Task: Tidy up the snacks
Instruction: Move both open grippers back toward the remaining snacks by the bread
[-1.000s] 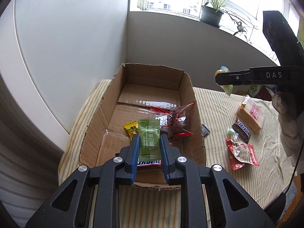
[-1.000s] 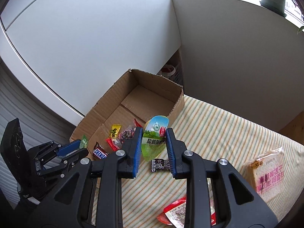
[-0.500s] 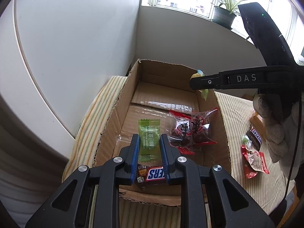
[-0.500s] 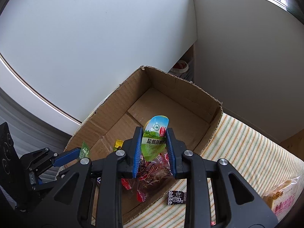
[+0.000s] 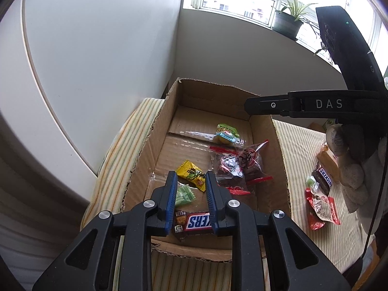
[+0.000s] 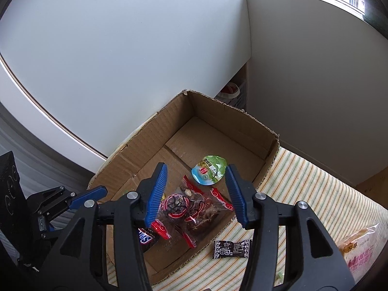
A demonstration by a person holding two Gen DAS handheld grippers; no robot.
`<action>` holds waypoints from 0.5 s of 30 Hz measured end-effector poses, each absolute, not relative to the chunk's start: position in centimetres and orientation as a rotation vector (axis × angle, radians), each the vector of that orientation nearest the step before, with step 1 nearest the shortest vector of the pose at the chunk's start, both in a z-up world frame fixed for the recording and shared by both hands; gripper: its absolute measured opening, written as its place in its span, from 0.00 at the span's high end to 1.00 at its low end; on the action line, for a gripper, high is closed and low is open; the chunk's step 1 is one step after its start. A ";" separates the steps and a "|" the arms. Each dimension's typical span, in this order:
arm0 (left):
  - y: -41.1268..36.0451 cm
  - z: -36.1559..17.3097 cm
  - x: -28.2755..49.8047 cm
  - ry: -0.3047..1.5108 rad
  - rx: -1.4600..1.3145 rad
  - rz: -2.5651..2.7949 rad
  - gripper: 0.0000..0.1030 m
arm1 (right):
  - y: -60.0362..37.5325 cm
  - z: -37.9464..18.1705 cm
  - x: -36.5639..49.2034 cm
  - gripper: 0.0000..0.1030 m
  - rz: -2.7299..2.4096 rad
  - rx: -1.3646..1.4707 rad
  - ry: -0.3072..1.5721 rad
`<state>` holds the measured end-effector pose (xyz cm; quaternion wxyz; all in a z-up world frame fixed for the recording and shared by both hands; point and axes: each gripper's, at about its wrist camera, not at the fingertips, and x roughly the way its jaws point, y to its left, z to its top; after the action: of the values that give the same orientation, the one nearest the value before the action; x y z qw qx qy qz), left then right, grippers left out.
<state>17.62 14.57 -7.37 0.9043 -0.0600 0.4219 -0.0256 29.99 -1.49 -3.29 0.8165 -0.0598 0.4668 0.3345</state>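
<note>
An open cardboard box (image 5: 148,145) (image 6: 225,123) sits on a striped cloth. My left gripper (image 5: 190,200) is open above its near end; a small green packet (image 5: 184,195) lies loose on the box floor between the fingers, beside a yellow candy (image 5: 191,174) and a Snickers bar (image 5: 196,220). My right gripper (image 6: 196,194) is open and empty over the box. A green-lidded jelly cup (image 6: 209,169) (image 5: 225,133) lies on the box floor beyond red-trimmed clear bags (image 6: 191,208) (image 5: 235,167).
On the cloth right of the box lie a second Snickers (image 5: 323,179), a red snack pack (image 5: 322,208), a bread pack (image 6: 361,249) and a small black packet (image 6: 231,248). A white wall stands behind the box. A potted plant (image 5: 289,17) stands on the sill.
Both grippers opened. The green packet dropped from the left gripper and the jelly cup from the right gripper; both now lie in the box.
</note>
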 end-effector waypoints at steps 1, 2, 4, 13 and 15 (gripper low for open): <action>14.5 -7.2 17.4 0.868 -0.126 -0.052 0.79 | -1.9 -3.1 29.7 0.50 0.713 -0.128 0.994; 14.4 -7.0 17.2 0.865 -0.129 -0.054 0.79 | -2.3 -2.8 29.4 0.50 0.714 -0.129 0.992; 14.1 -6.5 16.7 0.859 -0.130 -0.060 0.79 | -3.2 -2.3 28.7 0.50 0.711 -0.135 0.985; 11.0 -5.1 14.3 0.841 -0.117 -0.110 0.79 | -9.3 -0.9 25.1 0.50 0.687 -0.153 0.966; 10.0 -5.0 14.0 0.842 -0.108 -0.123 0.79 | -10.7 -1.2 24.4 0.50 0.671 -0.170 0.966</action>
<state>13.98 10.00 -5.02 0.9094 -0.0523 0.4084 -0.0594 24.35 -10.66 -1.19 0.8285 -0.0799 0.4551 0.3162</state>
